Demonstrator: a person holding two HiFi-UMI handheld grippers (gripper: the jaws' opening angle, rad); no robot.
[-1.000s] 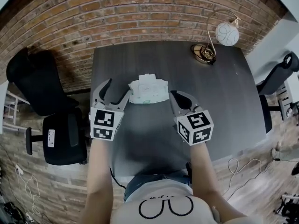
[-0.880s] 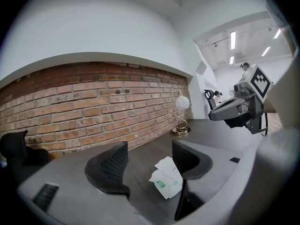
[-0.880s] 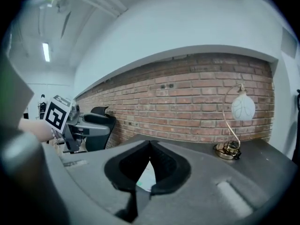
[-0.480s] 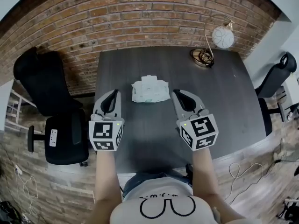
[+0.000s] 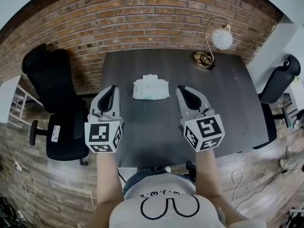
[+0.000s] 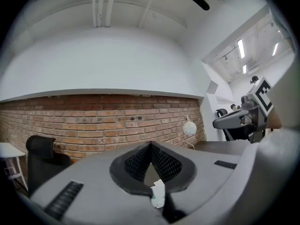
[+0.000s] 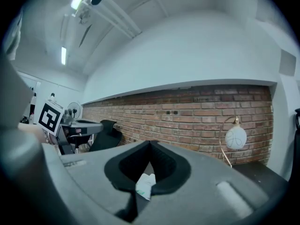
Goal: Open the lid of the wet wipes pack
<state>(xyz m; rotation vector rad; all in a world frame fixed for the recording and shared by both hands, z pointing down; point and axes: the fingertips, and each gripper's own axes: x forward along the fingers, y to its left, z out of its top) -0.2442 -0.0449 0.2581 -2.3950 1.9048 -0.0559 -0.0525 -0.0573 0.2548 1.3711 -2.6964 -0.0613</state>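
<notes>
The white wet wipes pack (image 5: 150,88) lies flat on the dark grey table (image 5: 228,94), its lid down. My left gripper (image 5: 112,89) hovers to the pack's left and nearer me, jaws shut on nothing. On the other side my right gripper (image 5: 182,90) is also shut and empty. Neither touches the pack. In the left gripper view the closed tips (image 6: 150,145) point level at the brick wall, and a bit of the pack (image 6: 158,194) shows below them. The right gripper view shows the same: closed tips (image 7: 150,143), the pack (image 7: 146,185) beneath.
A brass lamp with a white globe (image 5: 213,45) stands at the table's far right corner. A black office chair (image 5: 57,122) is left of the table, another (image 5: 280,82) to the right. A brick wall (image 5: 152,18) runs behind the table.
The left gripper's jaws have gone from wide open to shut. Both grippers have risen and drawn back from the pack, which has not moved.
</notes>
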